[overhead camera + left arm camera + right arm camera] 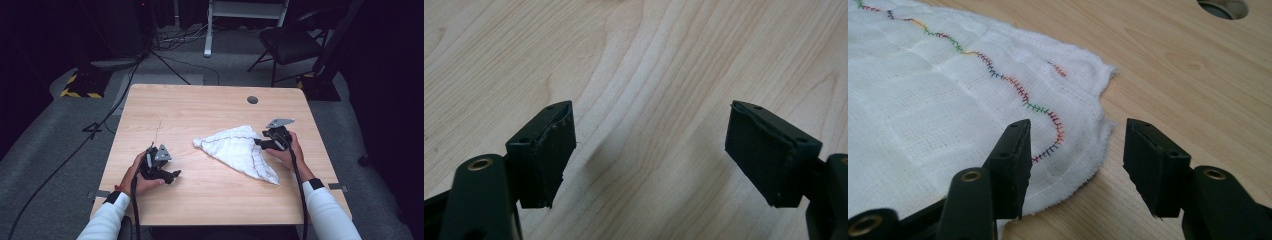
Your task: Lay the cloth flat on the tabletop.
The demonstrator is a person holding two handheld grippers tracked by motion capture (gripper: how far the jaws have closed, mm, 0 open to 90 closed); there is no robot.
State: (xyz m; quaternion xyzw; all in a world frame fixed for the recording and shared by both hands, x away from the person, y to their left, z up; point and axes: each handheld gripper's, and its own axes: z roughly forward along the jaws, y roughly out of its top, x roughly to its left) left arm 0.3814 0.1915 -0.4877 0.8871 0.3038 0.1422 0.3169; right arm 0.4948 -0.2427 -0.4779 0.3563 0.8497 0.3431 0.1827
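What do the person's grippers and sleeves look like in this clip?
Both the left gripper and the right gripper are black, each topped by a grey three-cornered plate and trailing a black cable. The jaws carry flat black pads with brass-coloured pivots. The white sleeves end in black cuffs.

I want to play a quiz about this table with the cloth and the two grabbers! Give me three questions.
1. True or false: the white cloth lies folded into a three-cornered shape on the table.
2. Which gripper is right at the cloth's edge? A) the left gripper B) the right gripper
3. Fill in: in the left gripper view, between the open jaws there is bare ____.

Key:
1. True.
2. B. In the right gripper view its jaws stand open, with the cloth's stitched edge just ahead of them, not pinched.
3. Wood: the tabletop.
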